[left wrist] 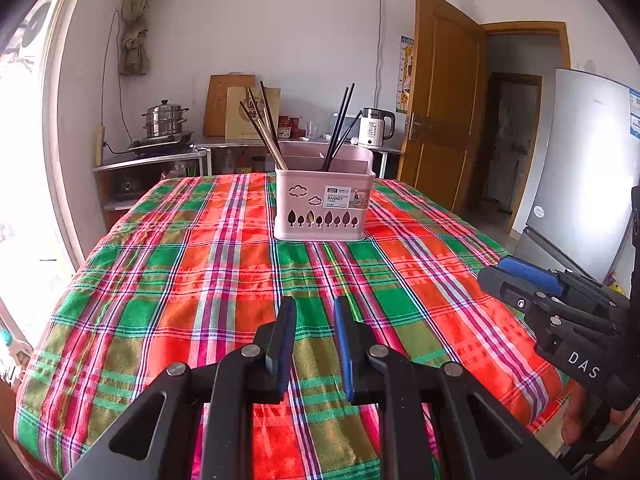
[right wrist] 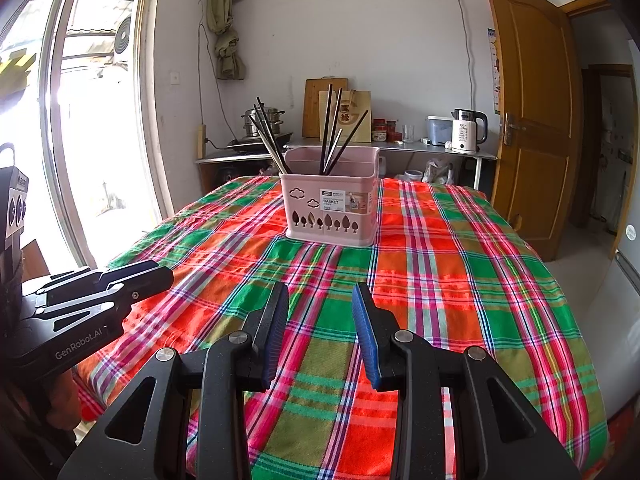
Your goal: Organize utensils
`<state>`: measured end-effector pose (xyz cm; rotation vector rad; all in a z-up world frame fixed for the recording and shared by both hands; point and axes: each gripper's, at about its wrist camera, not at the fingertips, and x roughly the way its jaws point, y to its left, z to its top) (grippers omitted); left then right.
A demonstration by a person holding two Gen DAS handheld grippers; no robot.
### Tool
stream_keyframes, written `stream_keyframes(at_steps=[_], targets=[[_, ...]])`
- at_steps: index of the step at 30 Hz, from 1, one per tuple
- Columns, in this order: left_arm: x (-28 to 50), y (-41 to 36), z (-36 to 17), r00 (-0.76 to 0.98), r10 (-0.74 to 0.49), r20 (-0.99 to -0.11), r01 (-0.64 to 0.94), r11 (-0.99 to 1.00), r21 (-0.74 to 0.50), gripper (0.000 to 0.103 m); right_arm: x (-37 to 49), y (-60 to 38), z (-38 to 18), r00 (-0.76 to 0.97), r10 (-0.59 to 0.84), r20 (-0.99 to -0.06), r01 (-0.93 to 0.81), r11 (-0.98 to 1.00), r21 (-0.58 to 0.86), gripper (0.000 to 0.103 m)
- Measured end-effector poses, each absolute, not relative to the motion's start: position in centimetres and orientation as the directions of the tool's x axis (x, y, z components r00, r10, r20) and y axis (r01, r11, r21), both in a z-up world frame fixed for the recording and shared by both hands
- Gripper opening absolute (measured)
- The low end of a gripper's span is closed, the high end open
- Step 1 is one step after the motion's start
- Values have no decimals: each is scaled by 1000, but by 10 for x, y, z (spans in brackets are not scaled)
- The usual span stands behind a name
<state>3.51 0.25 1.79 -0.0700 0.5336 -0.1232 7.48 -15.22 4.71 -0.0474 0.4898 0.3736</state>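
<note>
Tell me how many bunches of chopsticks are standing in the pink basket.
2. One bunch leans left out of the left compartment of the pink basket; the other bunch stands in the compartment beside it, fanning upward. Any short utensils lying below the rim would be hidden.
</note>
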Motion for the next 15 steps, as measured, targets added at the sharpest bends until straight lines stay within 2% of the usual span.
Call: stream_keyframes(at_steps=[15], targets=[[33,0,18,864,-129,-487,95,991,-94,19,75,-152,47,816,339,-469,-363,931,42,34]])
